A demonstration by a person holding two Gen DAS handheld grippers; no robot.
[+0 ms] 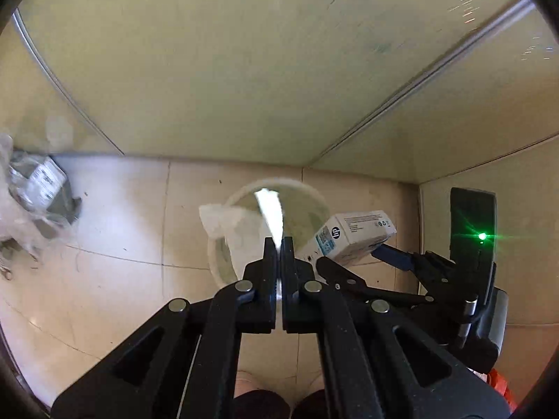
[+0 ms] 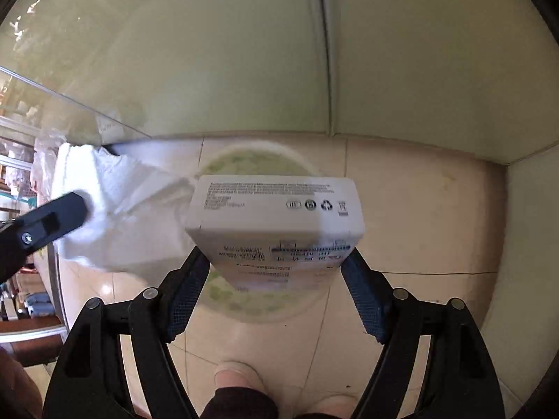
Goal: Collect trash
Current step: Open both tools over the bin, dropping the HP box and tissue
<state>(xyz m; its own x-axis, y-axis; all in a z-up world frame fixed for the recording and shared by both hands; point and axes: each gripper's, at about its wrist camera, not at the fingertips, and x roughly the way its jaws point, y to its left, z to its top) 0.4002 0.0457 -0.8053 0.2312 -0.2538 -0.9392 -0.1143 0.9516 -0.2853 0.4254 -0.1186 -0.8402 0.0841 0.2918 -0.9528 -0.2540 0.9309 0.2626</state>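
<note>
My left gripper [image 1: 278, 242] is shut on a white paper tissue [image 1: 269, 209], which shows edge-on as a thin strip above the fingertips. In the right wrist view the same tissue [image 2: 115, 209] hangs crumpled from a black left finger [image 2: 52, 223]. My right gripper [image 2: 276, 262] is shut on a white printer-cartridge box [image 2: 276, 209], its blue pads [image 2: 363, 300] against the box's two sides. The box [image 1: 353, 235], with a blue logo end, sits just right of my left fingers. Both grippers point down over a round pale bin [image 1: 241, 262] [image 2: 258, 303] on the tiled floor.
A clear plastic bag with grey packets [image 1: 38, 192] lies on the floor at the left. Yellow-green panels [image 1: 227, 70] meet in a corner just behind the bin. The person's shoes [image 2: 237, 377] stand right before it. Shelves [image 2: 21, 174] show behind glass at the left.
</note>
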